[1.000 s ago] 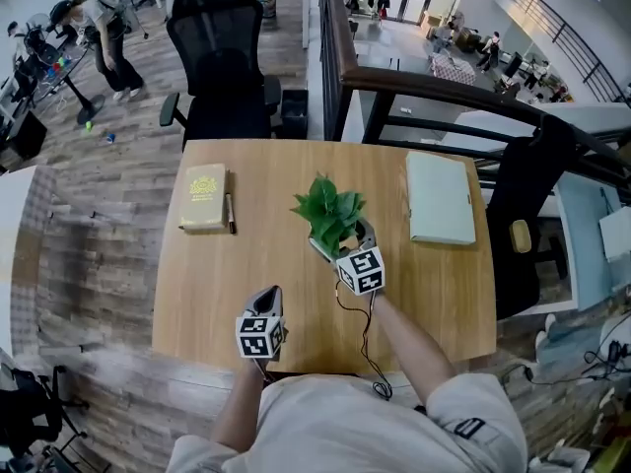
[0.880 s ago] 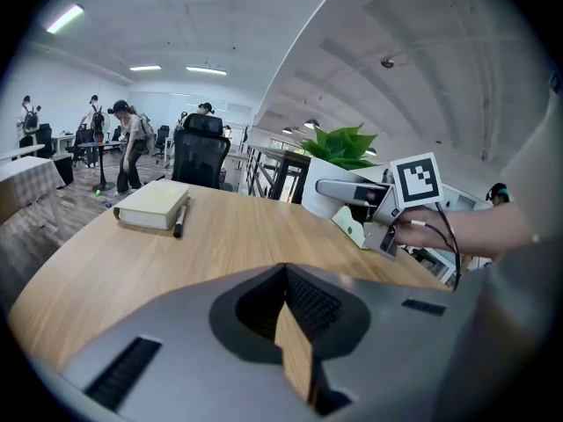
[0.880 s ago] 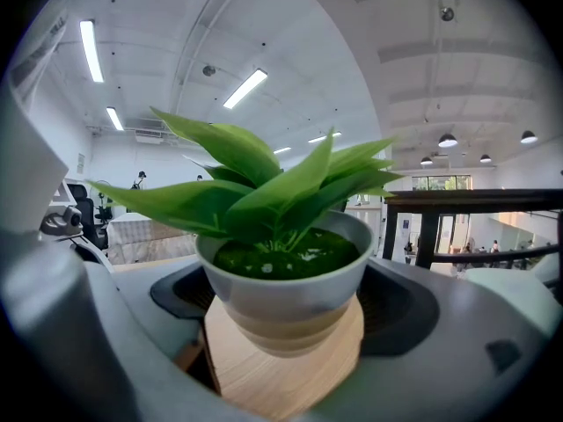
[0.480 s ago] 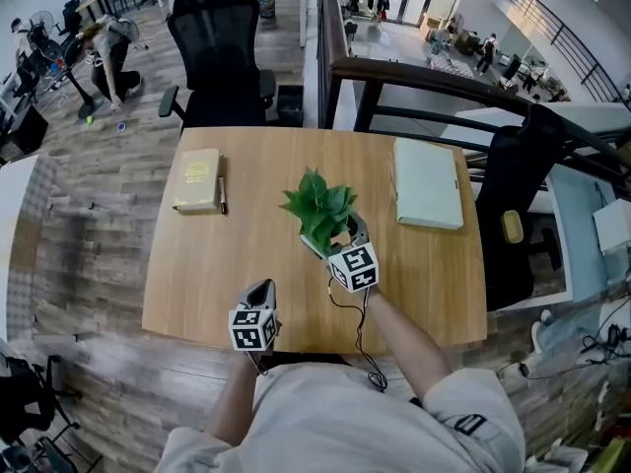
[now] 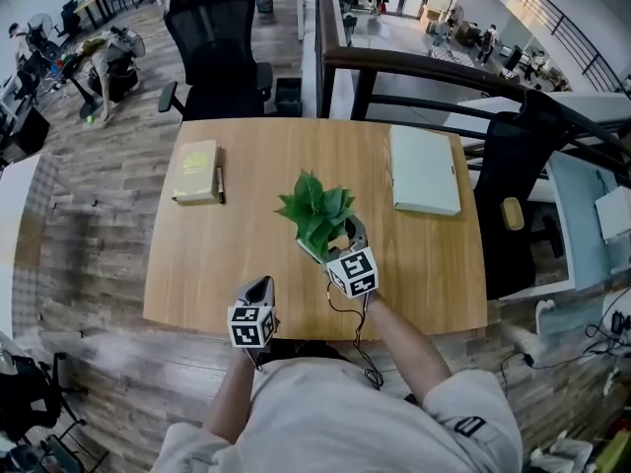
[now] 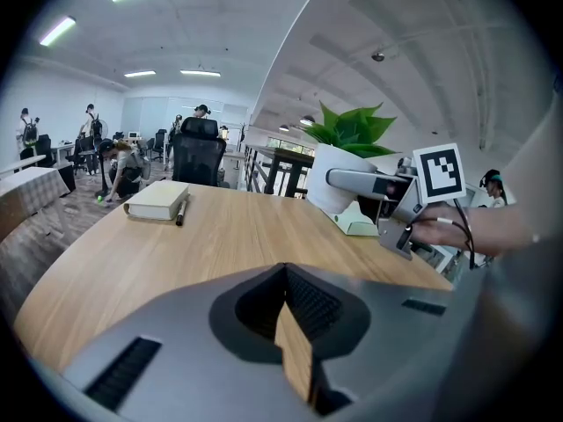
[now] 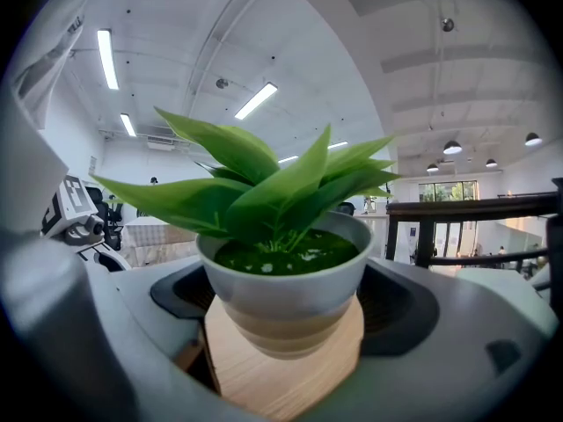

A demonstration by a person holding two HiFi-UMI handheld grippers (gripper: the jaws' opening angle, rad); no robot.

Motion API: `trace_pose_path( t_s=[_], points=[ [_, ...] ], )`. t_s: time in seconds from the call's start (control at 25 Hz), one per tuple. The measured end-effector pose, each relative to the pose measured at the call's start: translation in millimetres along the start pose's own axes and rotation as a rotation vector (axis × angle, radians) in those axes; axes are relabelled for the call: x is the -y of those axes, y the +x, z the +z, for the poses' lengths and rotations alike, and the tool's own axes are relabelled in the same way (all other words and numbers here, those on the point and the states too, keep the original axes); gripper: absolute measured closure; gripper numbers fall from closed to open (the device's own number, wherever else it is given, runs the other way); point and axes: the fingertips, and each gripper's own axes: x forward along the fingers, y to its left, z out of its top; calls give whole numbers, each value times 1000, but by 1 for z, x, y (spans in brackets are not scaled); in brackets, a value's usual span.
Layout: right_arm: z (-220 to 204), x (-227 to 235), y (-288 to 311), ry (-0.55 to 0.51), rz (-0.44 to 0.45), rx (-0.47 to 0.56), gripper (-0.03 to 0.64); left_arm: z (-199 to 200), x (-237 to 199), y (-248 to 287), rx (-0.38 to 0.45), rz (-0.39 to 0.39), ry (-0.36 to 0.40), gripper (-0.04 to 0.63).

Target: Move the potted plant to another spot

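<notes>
A potted plant (image 5: 317, 210) with broad green leaves in a white pot stands near the middle of the wooden table (image 5: 197, 264). My right gripper (image 5: 336, 241) is shut on the pot, one jaw on each side. In the right gripper view the pot (image 7: 281, 275) fills the space between the jaws, with table wood showing below it. My left gripper (image 5: 261, 287) hovers over the near table edge, shut with nothing in it. The left gripper view shows the plant (image 6: 339, 170) and the right gripper off to the right.
A tan book (image 5: 195, 170) with a pen (image 5: 219, 185) beside it lies at the far left of the table. At the far right lies a pale green notebook (image 5: 424, 168). A black office chair (image 5: 212, 37) stands behind the table, and a dark railing (image 5: 444, 67) runs at the back right.
The plant, held in my right gripper, has moved a little toward the near table edge. The head camera has shifted. My left gripper stays put.
</notes>
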Motion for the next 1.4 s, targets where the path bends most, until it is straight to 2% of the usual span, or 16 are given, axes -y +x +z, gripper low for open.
trace_pose_path(
  t_s=[0.44, 0.92, 1.4],
  points=[
    [1, -32, -19, 6, -38, 13, 120, -10, -17, -13, -24, -30, 16, 583],
    [-11, -63, -29, 32, -177, -17, 120, -18, -46, -19, -61, -140, 54, 584],
    [-37, -81, -51, 59, -272, -67, 120, -36, -59, -15, -108, -201, 80, 583]
  ],
)
